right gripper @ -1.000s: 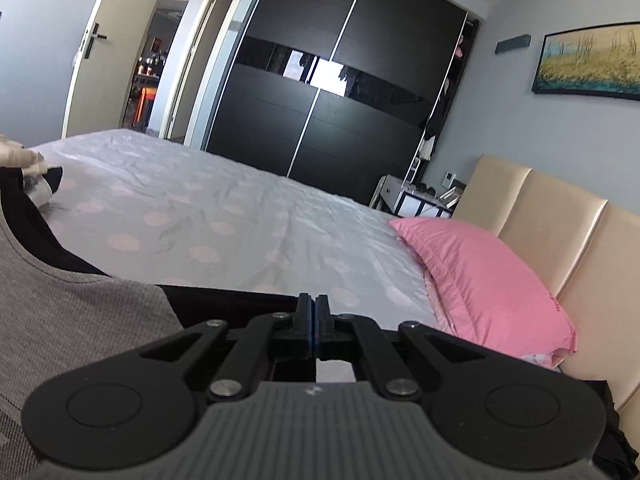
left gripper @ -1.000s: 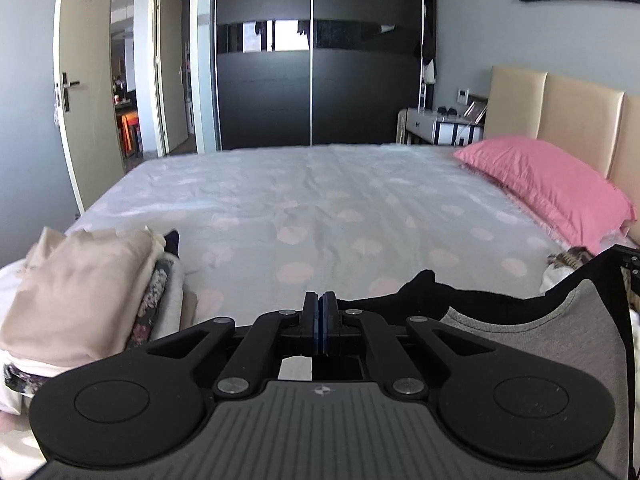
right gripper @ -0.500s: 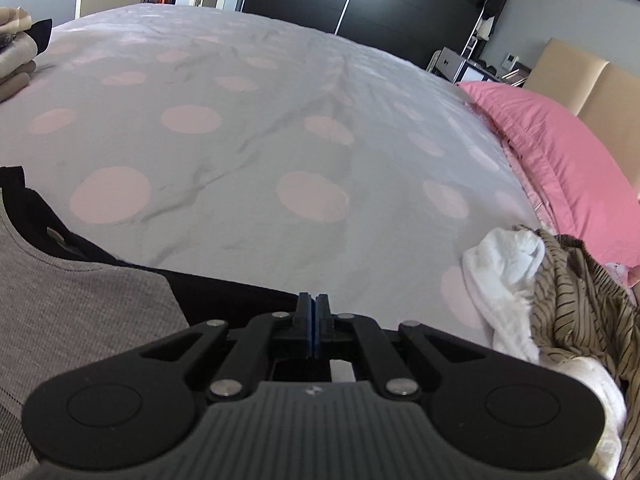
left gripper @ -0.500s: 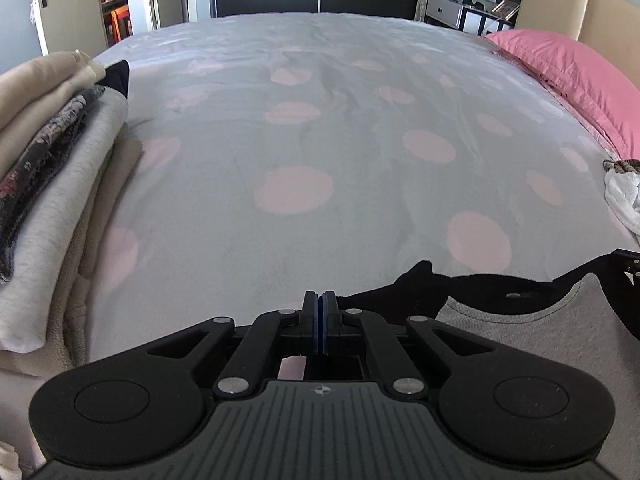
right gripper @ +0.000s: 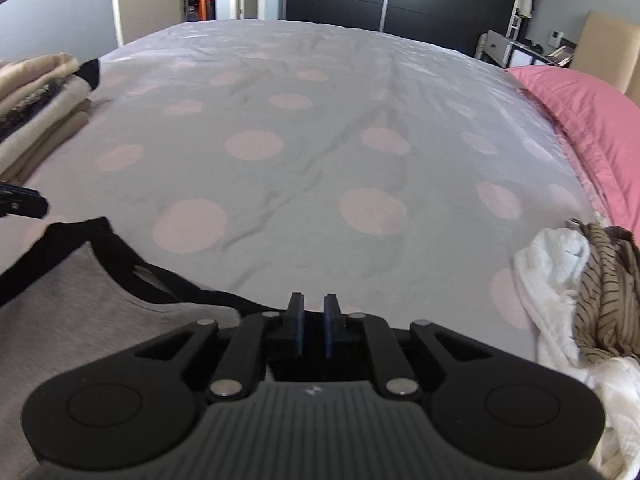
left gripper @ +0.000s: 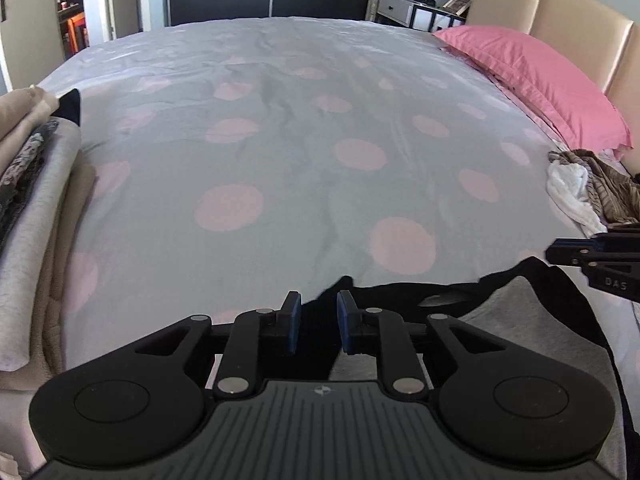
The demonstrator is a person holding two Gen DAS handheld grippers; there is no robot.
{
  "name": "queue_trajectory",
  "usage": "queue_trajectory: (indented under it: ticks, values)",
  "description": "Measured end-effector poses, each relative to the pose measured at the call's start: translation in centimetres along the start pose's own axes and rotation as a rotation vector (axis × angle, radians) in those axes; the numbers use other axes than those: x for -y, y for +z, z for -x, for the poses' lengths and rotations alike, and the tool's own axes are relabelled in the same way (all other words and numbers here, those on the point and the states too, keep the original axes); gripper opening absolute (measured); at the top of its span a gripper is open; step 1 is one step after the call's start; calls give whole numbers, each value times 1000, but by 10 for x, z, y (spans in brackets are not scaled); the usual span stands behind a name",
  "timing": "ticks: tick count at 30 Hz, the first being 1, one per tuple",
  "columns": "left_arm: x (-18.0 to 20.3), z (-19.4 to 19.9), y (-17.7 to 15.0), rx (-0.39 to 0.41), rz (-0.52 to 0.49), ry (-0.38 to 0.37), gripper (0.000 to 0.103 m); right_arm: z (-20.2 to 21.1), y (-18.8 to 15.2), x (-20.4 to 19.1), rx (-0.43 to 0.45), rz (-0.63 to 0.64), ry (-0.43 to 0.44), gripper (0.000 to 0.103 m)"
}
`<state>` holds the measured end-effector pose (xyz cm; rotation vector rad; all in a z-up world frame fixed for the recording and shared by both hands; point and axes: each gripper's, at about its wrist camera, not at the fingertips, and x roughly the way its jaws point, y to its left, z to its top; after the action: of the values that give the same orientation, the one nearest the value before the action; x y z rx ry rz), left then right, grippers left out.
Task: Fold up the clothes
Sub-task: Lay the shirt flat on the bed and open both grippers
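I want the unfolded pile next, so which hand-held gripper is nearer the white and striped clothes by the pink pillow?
Right. The right hand-held gripper sits just beside the white and striped clothes; the left hand-held gripper is farther away.

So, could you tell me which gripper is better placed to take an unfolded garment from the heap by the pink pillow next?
Probably the right gripper: the unfolded heap lies close beside it, while the left gripper sits nearer the folded stack. Both jaws are opening.

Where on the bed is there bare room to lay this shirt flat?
The wide middle of the dotted bedspread is bare, from the folded stack across to the pink pillow. Crowded spots: the unfolded heap below the pillow, and the near edge, where the grey-and-black shirt lies.
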<state>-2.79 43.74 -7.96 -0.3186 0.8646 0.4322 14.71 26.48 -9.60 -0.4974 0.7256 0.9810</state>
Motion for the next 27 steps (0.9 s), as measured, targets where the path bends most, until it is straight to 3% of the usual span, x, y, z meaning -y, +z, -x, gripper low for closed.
queue_trajectory:
  ticks: [5, 7, 9, 12, 13, 14, 20, 23, 27]
  values:
    - [23, -24, -9, -71, -44, -35, 17, -13, 11, -40, -24, 68, 130, 12]
    - [27, -33, -12, -88, -49, -51, 16, -22, 13, -52, -47, 77, 170, 19]
    - [29, -41, -15, -98, -53, -55, 17, -30, 14, -63, -56, 111, 167, 28]
    - [28, -49, -17, -106, -44, -65, 16, -46, 14, -73, -79, 174, 77, 25]
    - [27, -50, -17, -103, -40, -68, 16, -51, 14, -74, -89, 188, 49, 15]
    - [26, -52, -17, -100, -38, -74, 16, -54, 16, -73, -88, 193, 41, 14]
    - [25, -58, -15, -85, -41, -81, 16, -62, 43, -64, -35, 192, -48, 14]
    - [22, -60, -13, -83, -27, -91, 16, -62, 57, -51, -24, 148, -57, 14]
    - [22, -59, -12, -78, -28, -100, 16, -48, 62, -40, -29, 102, 17, 15]
